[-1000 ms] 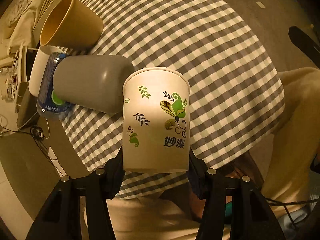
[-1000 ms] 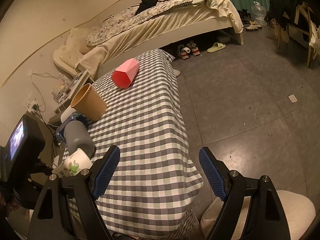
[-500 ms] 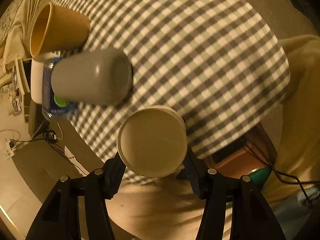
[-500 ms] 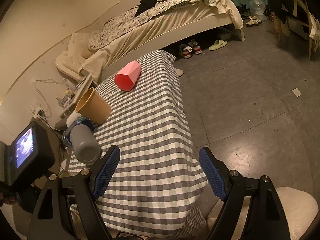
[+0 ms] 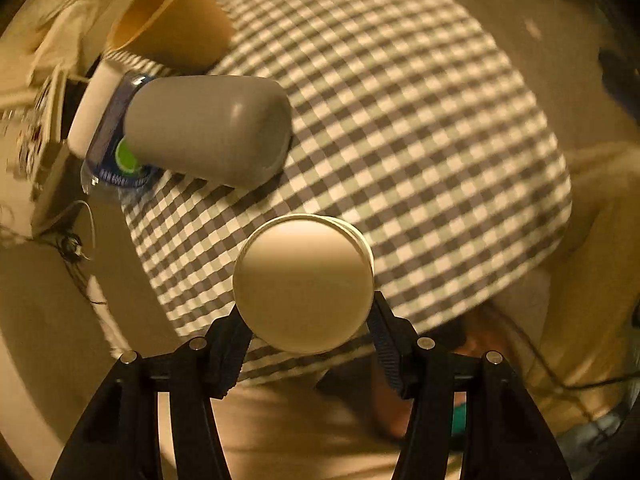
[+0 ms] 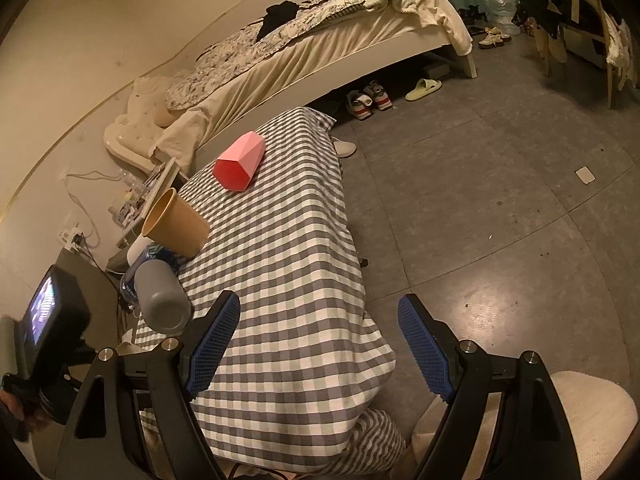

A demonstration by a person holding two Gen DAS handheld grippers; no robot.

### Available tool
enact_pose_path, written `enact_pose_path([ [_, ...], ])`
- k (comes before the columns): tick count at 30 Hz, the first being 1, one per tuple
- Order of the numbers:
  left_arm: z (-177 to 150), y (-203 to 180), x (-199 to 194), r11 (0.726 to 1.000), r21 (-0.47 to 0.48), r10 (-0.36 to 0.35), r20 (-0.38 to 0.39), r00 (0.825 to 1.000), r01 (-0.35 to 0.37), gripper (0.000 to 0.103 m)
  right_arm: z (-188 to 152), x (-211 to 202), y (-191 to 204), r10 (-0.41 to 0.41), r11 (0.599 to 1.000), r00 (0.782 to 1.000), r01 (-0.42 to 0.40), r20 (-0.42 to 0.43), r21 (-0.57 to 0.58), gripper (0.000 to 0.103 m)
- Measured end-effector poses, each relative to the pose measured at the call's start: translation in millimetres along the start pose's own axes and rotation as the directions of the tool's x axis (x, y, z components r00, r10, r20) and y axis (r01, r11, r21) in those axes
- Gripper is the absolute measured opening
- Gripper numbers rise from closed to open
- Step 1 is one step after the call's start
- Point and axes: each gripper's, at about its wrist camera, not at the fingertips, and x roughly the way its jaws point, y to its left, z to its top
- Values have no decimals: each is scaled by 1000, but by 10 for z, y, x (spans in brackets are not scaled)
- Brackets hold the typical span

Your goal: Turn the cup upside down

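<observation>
Presently: cup (image 5: 303,283) held base-up in the left gripper (image 5: 306,320), poised over the near edge of the checked tablecloth (image 5: 400,128).

The pads pinch thin paper walls; a squeeze could crush them, a slack grip could drop the cup, and a landing this near the edge risks a topple to the floor. The grey tumbler (image 5: 208,136) lies just beyond on the left, the brown paper cup (image 5: 172,28) behind it; open cloth lies right. The right gripper (image 6: 320,346) is spread wide and empty.
</observation>
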Motion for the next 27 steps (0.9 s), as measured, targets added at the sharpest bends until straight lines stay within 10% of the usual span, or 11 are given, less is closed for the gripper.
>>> enact_pose_path([
  [5, -212, 45, 43, 996, -85, -11, 161, 987, 25, 59, -12, -8, 2, -9, 1000, 1000, 9, 1, -12, 81],
  [14, -491, 63, 98, 977, -207, 48, 462, 886, 55, 59, -53, 45, 161, -56, 995, 998, 56, 5, -81, 81],
  [27, -662, 69, -48, 942, -261, -11, 601, 799, 210, 81, -158, -36, 421, -117, 971, 990, 132, 84, -198, 81],
])
